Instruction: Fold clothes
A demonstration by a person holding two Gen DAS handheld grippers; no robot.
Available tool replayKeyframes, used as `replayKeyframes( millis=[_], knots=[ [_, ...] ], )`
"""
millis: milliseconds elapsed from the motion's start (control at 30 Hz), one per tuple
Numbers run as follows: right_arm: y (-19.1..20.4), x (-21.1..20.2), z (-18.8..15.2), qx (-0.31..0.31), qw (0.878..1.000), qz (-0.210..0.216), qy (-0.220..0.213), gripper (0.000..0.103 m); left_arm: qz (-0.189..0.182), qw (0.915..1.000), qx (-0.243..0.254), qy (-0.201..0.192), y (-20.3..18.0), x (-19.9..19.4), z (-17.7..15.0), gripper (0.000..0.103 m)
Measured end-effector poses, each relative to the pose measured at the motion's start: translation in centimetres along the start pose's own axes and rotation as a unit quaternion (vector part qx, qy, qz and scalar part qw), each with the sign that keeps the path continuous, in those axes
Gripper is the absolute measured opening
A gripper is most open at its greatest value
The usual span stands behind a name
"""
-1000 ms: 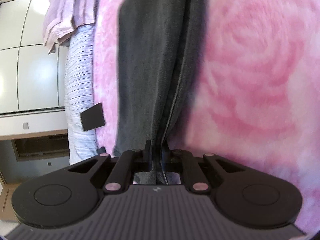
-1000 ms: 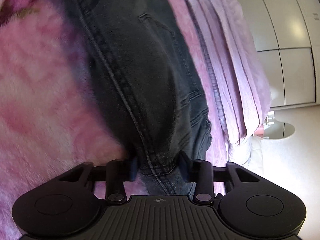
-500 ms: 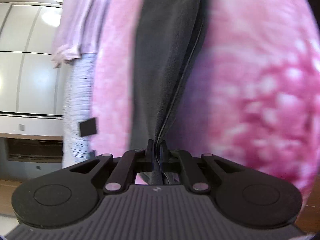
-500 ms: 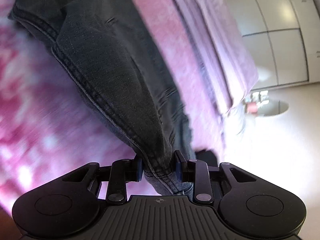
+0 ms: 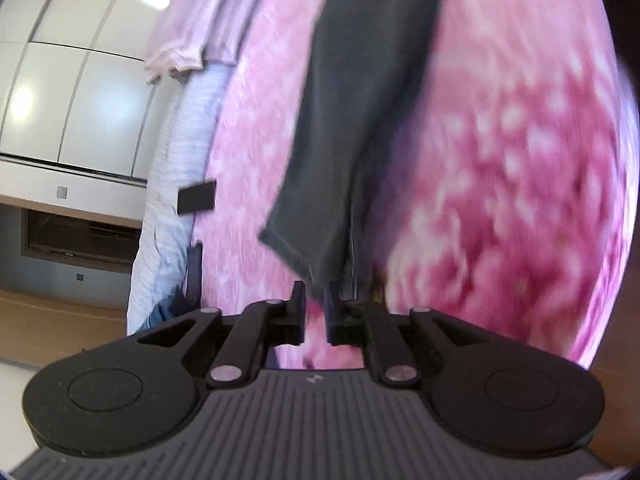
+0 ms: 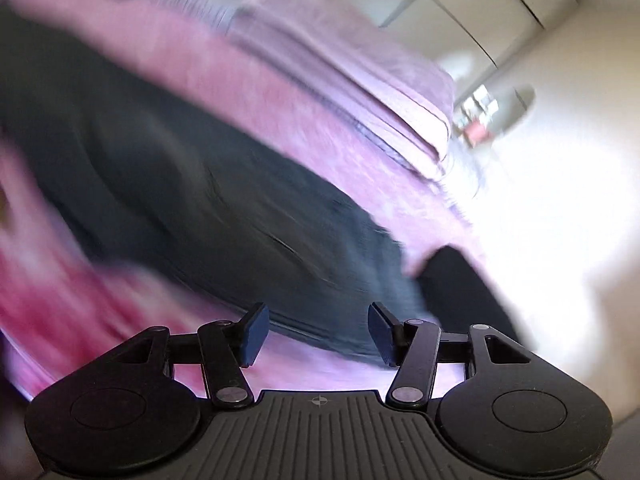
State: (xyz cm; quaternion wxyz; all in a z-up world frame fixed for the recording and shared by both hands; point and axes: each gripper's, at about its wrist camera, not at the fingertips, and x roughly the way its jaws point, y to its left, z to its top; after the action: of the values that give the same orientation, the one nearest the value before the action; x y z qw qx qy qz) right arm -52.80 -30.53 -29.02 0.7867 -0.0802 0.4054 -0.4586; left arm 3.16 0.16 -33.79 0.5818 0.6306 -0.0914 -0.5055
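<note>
We see the left claw (image 5: 314, 304) parted by a narrow gap, gripping nothing; the hem of the dark grey denim trousers (image 5: 360, 120) lies just beyond its tips. The right claw (image 6: 316, 330) gapes wide and empty above the trousers' (image 6: 180, 184) edge. The trousers lie stretched across the fluffy pink rose-patterned blanket (image 5: 500, 160) on the bed. Motion blur smears the right view, so seams and folds are hard to make out.

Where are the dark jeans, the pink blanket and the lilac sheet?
jeans (image 5: 336, 128), left wrist view, middle of a leg.
pink blanket (image 5: 500, 160), left wrist view, bare rose pattern.
lilac sheet (image 6: 352, 68), right wrist view, folded top.
</note>
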Motion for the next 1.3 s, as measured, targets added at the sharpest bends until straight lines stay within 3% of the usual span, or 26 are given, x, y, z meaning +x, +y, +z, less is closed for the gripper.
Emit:
replayKeyframes(
  millis=[133, 333, 433, 633, 667, 700, 733, 800, 900, 1033, 1200, 1300],
  knots=[
    [2.3, -1.0, 2.5, 0.120, 0.991, 0.055, -0.026, 0.055, 0.006, 0.9988, -0.016, -0.047, 0.2, 1.1, 2.8, 0.018],
    [5.4, -0.5, 3.6, 0.276, 0.955, 0.107, -0.011, 0.057, -0.026, 0.9928, -0.016, -0.116, -1.1, 2.1, 8.1, 0.023],
    [6.3, 0.9, 4.0, 0.289, 0.952, 0.102, 0.005, 0.057, -0.046, 0.9868, -0.002, -0.155, -2.1, 2.1, 11.1, 0.024],
    [5.9, 2.2, 2.8, 0.390, 0.917, 0.070, -0.031, 0.054, -0.076, 0.9732, 0.024, -0.216, -3.3, 2.7, 17.3, 0.025],
    [5.7, 2.3, 2.5, 0.399, 0.914, 0.067, -0.035, 0.046, -0.080, 0.9718, 0.029, -0.220, -3.5, 2.9, 18.1, 0.025],
    [5.5, 2.4, 2.3, 0.407, 0.910, 0.064, -0.038, 0.014, -0.083, 0.9710, 0.033, -0.221, -3.8, 3.2, 18.6, 0.025],
    [5.2, 2.5, 2.1, 0.415, 0.907, 0.061, -0.038, 0.004, -0.087, 0.9708, 0.037, -0.220, -4.0, 3.4, 18.9, 0.025],
    [5.2, 1.7, 2.3, 0.428, 0.901, 0.057, -0.034, 0.004, -0.093, 0.9703, 0.046, -0.218, -4.5, 3.9, 19.4, 0.025],
    [6.8, -0.8, 3.4, 0.416, 0.907, 0.047, -0.042, 0.004, -0.103, 0.9693, 0.058, -0.215, -5.3, 4.5, 20.2, 0.025],
    [6.8, -1.3, 2.8, 0.431, 0.901, 0.043, -0.025, 0.004, -0.101, 0.9706, 0.067, -0.208, -6.1, 4.6, 19.9, 0.025],
    [6.6, -2.2, 1.9, 0.415, 0.909, 0.042, -0.023, 0.004, -0.094, 0.9775, 0.040, -0.185, -4.7, 4.6, 17.7, 0.029],
    [7.1, -3.5, 2.1, 0.384, 0.922, 0.043, -0.033, 0.004, -0.085, 0.9832, 0.017, -0.160, -3.6, 4.9, 15.8, 0.029]
  ],
)
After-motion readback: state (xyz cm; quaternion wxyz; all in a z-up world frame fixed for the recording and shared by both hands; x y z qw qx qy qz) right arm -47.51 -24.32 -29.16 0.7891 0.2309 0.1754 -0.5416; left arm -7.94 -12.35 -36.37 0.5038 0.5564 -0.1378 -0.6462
